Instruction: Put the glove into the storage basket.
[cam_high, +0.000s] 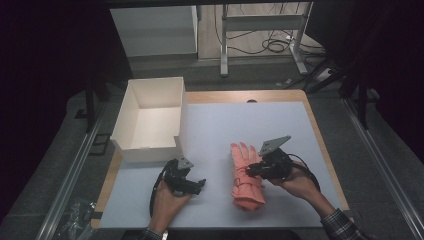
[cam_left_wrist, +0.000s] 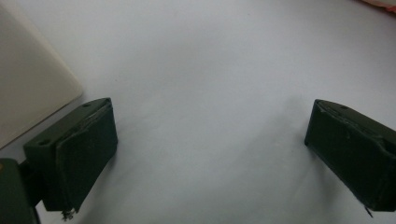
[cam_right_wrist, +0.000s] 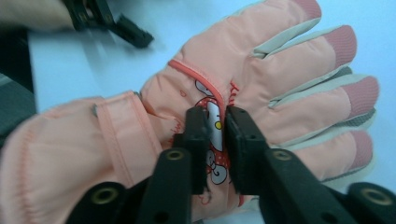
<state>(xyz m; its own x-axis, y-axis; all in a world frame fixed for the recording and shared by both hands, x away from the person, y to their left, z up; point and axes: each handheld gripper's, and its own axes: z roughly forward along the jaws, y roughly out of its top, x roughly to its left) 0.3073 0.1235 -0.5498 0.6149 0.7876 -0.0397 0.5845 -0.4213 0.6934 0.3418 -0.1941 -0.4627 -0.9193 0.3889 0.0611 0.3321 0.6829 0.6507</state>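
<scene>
Hovering right tool (cam_right_wrist: 217, 126) over pink glove (cam_right_wrist: 261, 79)

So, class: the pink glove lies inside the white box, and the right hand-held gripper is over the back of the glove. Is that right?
Not quite. The glove lies on the table, to the right of the box, not inside it; the high view shows this. The rest holds: the right hand-held gripper is over the back of the glove.

Dim surroundings, soft, slightly blurred close-ups.
</scene>
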